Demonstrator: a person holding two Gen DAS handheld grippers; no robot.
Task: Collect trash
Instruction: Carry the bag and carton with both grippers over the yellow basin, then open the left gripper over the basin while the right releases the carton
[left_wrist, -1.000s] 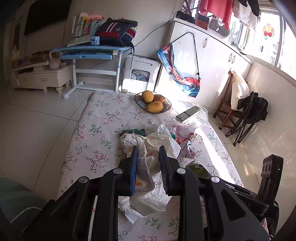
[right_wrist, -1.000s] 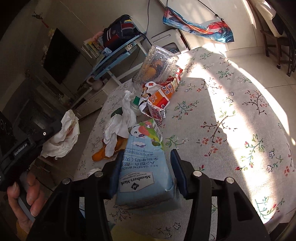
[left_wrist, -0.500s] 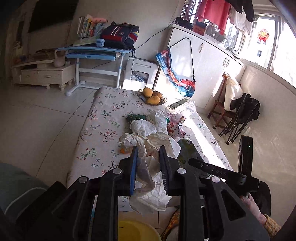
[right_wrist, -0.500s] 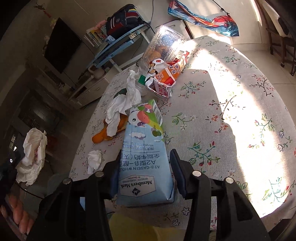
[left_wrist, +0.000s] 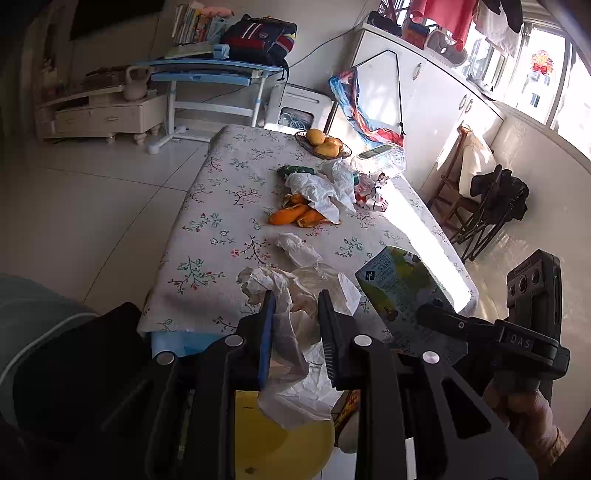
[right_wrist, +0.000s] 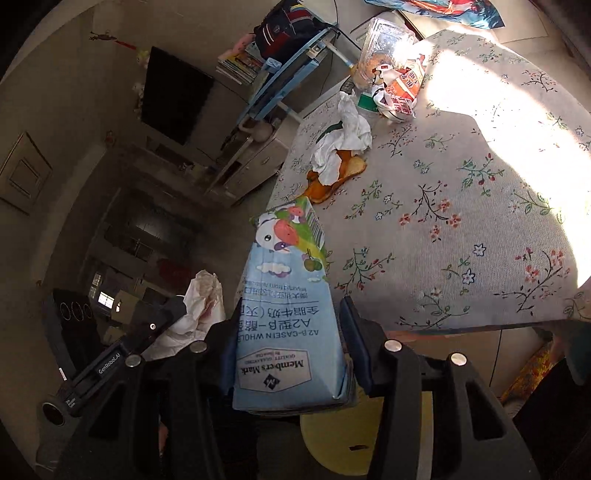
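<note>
My left gripper (left_wrist: 294, 299) is shut on a wad of crumpled white paper and plastic (left_wrist: 295, 354), held off the table's near edge above a yellow bin (left_wrist: 280, 448). My right gripper (right_wrist: 288, 314) is shut on a blue milk carton (right_wrist: 288, 321), also over the yellow bin (right_wrist: 332, 439). The carton (left_wrist: 402, 295) and right gripper show at the right of the left wrist view. On the floral table (left_wrist: 221, 221) lie orange peels (left_wrist: 295, 217), white tissues (left_wrist: 317, 190), a small tissue (left_wrist: 295, 247) and a red-white wrapper (right_wrist: 400, 90).
A fruit bowl (left_wrist: 323, 144) and a clear plastic box (left_wrist: 380, 158) stand at the table's far end. A blue desk (left_wrist: 207, 74), a white cabinet (left_wrist: 417, 96) and folding chairs (left_wrist: 491, 210) surround the table. A dark seat (left_wrist: 74, 369) is at the near left.
Both grippers have pulled back from the table to beyond its near edge with their loads. The yellow bin has come into view beneath them.
</note>
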